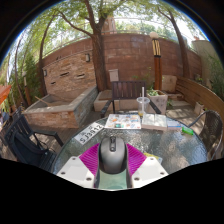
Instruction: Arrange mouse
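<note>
A dark grey computer mouse (pixel 112 153) sits between my gripper's (pixel 112 158) two fingers, its front end pointing away from me. Both magenta pads (pixel 92 158) press against its sides, so the gripper is shut on it. The mouse is held just above a glass-topped patio table (pixel 175 150). Its rear end is hidden behind the gripper body.
Beyond the fingers, magazines and papers (pixel 124 122) and a clear plastic cup with a straw (pixel 144 106) stand on the table. A wooden chair (pixel 126 92) stands behind the table. A brick planter (pixel 55 105) and brick wall (pixel 130 55) lie further back.
</note>
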A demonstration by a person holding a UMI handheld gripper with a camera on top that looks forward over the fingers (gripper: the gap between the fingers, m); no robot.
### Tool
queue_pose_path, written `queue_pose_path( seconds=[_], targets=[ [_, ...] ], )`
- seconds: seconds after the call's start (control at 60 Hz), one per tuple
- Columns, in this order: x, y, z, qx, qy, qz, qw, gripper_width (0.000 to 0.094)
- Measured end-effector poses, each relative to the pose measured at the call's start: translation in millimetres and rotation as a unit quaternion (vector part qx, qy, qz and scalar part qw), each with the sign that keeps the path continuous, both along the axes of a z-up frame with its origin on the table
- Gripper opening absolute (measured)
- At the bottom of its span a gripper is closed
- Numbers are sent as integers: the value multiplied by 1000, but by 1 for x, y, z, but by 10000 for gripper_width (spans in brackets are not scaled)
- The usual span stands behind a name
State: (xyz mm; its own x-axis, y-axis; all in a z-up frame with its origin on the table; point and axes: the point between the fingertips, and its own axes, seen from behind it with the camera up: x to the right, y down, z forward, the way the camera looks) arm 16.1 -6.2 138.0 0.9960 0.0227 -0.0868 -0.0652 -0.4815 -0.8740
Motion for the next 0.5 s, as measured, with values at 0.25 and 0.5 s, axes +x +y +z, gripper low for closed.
queue_pose_path(
  seconds=[0.25,0.5],
  targets=[
    [-55,-17,-143,-106,-10,13,994,458],
    [-62,-49,-84,-94,-60,2,994,843]
  ],
)
